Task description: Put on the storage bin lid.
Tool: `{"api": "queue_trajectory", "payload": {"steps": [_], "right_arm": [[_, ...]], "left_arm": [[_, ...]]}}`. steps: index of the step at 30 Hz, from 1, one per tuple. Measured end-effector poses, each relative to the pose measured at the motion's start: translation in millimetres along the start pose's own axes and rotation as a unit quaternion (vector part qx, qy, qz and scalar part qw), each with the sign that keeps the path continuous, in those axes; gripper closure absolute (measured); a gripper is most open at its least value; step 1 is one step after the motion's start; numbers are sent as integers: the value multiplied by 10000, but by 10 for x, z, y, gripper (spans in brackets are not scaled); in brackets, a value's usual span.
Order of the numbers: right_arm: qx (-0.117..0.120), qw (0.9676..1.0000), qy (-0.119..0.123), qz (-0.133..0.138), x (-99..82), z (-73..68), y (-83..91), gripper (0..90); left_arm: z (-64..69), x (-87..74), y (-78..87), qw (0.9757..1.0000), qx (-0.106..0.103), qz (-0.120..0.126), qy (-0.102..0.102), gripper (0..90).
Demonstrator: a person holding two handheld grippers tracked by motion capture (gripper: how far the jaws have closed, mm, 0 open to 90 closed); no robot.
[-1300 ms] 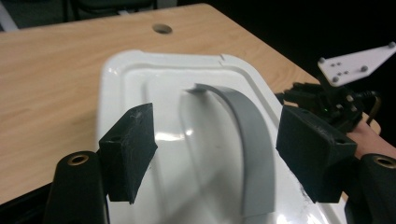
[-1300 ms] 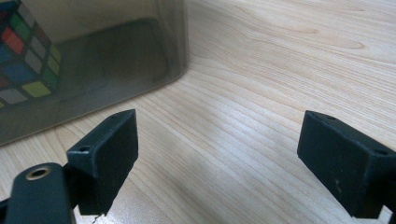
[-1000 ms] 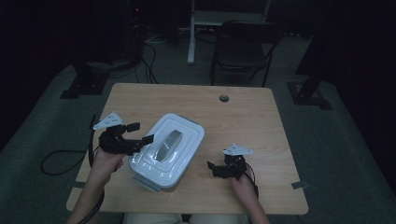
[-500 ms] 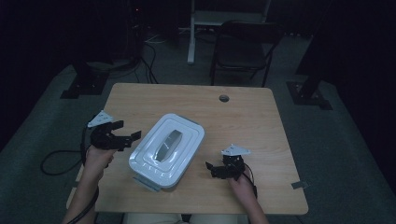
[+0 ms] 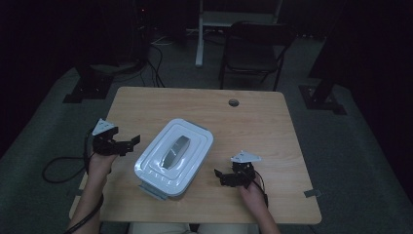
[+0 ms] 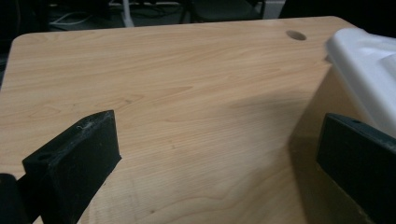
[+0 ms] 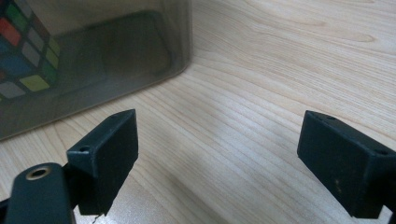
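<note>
A clear plastic box [image 5: 152,181] with a white lid [image 5: 174,157] and a grey handle sits mid-table, turned at an angle. My left gripper [image 5: 130,145] hovers low just left of the box. Its jaws have just been opening and now stand open on bare wood, as the left gripper view [image 6: 217,130] shows, with the lid's edge [image 6: 364,65] at the right. My right gripper [image 5: 219,178] rests right of the box's front end, open and holding nothing [image 7: 217,135]. Through the box wall [image 7: 116,56] I see a coloured puzzle cube [image 7: 28,51] inside.
The wooden table [image 5: 146,112] has a round cable hole [image 5: 234,102] near its far edge. Behind the table stand a dark chair [image 5: 253,48] and a white desk leg [image 5: 199,39]. Cables [image 5: 58,165] lie on the floor at the left.
My left gripper has pulled away leftward from the box's side and dropped lower, its jaws spreading wider. The box and the right gripper have stayed in place.
</note>
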State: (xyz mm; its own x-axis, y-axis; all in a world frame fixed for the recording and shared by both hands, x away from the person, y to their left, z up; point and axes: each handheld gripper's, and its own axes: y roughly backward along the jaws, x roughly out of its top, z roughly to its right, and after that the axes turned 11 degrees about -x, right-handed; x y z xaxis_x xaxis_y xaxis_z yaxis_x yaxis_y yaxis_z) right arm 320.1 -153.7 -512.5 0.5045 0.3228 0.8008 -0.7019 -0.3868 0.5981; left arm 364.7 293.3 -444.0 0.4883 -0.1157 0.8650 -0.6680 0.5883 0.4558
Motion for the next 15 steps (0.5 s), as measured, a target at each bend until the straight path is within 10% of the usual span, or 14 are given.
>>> {"api": "queue_trajectory", "payload": {"steps": [15], "right_arm": [[-229, 9997, -74, 57, 84, -21, -79, 124]], "left_arm": [[-128, -363, -431, 9985, 157, -532, -42, 6]]}}
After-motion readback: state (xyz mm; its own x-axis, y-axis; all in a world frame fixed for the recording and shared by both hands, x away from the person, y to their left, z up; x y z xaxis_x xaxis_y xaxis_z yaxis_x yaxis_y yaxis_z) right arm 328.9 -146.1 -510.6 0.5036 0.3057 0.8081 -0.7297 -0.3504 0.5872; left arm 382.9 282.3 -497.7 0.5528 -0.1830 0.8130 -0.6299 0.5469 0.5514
